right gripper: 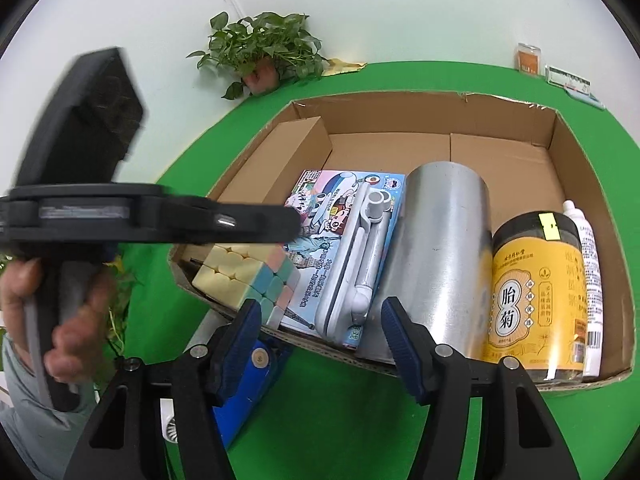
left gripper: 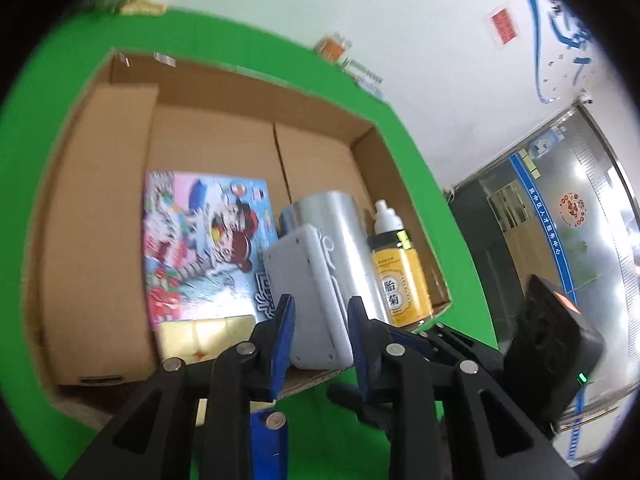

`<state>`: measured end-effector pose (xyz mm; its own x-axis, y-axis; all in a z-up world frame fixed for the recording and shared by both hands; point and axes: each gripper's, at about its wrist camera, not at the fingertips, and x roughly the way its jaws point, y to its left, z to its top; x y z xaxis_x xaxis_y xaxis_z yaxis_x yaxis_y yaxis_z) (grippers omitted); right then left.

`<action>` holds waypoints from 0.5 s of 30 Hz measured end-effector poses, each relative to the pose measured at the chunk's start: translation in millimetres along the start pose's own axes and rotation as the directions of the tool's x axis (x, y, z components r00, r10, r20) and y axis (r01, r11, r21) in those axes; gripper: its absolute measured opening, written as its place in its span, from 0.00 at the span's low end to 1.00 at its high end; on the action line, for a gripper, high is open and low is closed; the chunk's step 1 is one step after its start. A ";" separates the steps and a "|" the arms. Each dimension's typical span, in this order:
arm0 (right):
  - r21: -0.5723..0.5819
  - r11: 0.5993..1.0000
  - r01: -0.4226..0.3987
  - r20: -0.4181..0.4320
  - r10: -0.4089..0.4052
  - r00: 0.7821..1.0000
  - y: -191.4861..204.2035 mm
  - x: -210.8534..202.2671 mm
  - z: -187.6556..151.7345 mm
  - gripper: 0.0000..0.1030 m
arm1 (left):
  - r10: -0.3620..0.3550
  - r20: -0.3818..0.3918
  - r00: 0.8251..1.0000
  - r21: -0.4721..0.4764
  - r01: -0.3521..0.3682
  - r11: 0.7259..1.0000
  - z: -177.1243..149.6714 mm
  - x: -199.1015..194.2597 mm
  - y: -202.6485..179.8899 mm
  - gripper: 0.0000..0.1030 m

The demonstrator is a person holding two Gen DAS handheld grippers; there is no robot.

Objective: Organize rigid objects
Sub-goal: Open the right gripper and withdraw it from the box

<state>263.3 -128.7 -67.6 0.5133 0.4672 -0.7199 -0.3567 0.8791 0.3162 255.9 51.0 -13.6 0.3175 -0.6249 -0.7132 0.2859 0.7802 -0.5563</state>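
An open cardboard box on the green table holds a colourful picture book, a pastel cube, a white flat device, a silver cylinder, a yellow jar and a white bottle. My left gripper is shut on the white device, held on edge just above the box's near side. My right gripper is open and empty, hovering over the box's near edge. The left gripper also shows in the right wrist view.
A potted plant stands at the table's far left edge. Small cards and an orange item sit at the far right. The box's far half is bare cardboard. A glass door is at the right.
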 end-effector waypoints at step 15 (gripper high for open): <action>-0.088 0.996 -0.007 -0.038 0.004 0.999 33.1 24.5 -7.5 0.27 | 0.104 0.155 0.982 0.014 -0.108 0.994 -32.6 -50.4 1.8 0.27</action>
<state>258.3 -88.9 -79.4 0.4818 0.4665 -0.7418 -0.4278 0.8640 0.2655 211.0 84.9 7.5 0.4821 -0.5366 -0.6926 0.2624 0.8426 -0.4702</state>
